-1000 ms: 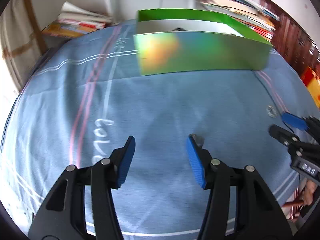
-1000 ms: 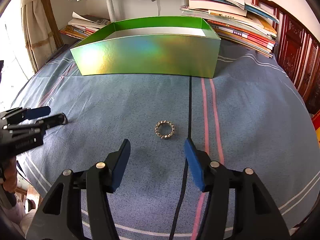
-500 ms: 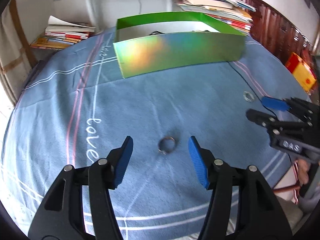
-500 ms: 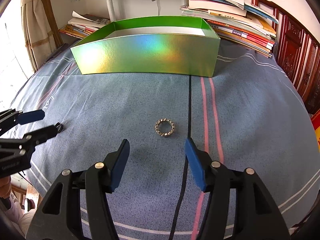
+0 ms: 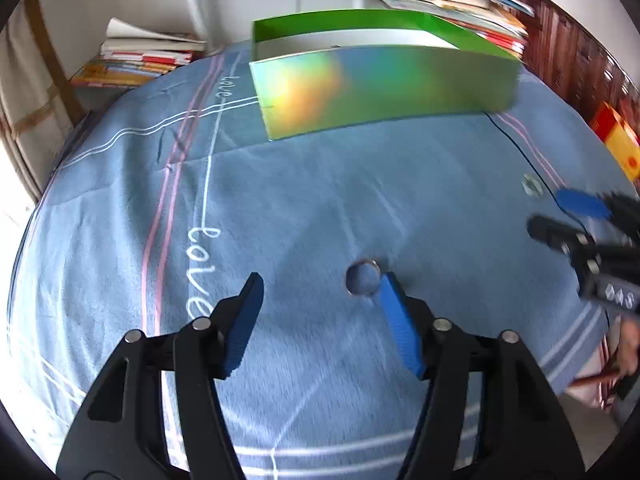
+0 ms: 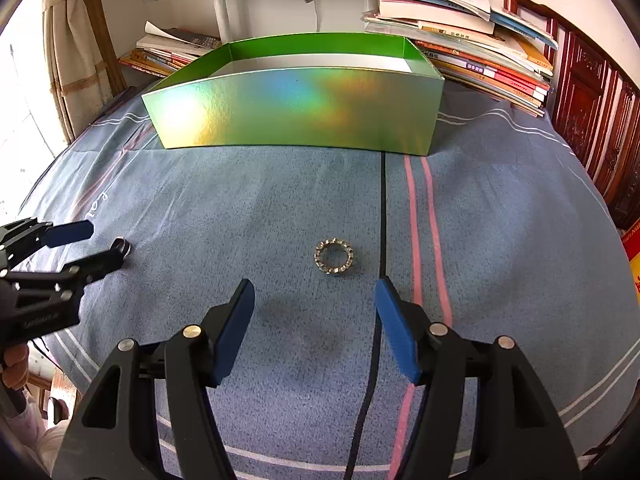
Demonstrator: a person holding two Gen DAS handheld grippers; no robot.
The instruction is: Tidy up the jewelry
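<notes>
A plain metal ring (image 5: 362, 279) lies on the blue cloth just ahead of my open left gripper (image 5: 320, 296), close to its right fingertip; it also shows in the right wrist view (image 6: 121, 245). A studded ring (image 6: 334, 256) lies ahead of my open right gripper (image 6: 314, 300), between the fingertips' line and the box; it shows small in the left wrist view (image 5: 531, 187). A shiny green open box (image 6: 296, 116) stands at the far side, also in the left wrist view (image 5: 380, 92). Both grippers are empty.
Stacks of books (image 6: 472, 40) lie behind the box on the right and more books (image 6: 168, 52) on the left. A white stand pole (image 6: 228, 16) rises behind the box. A wooden cabinet (image 6: 600, 120) stands at the right. A blue striped cloth (image 6: 500, 220) covers the table.
My left gripper has shifted left and forward, so the plain ring now sits by its right fingertip instead of centred. The right gripper has barely moved.
</notes>
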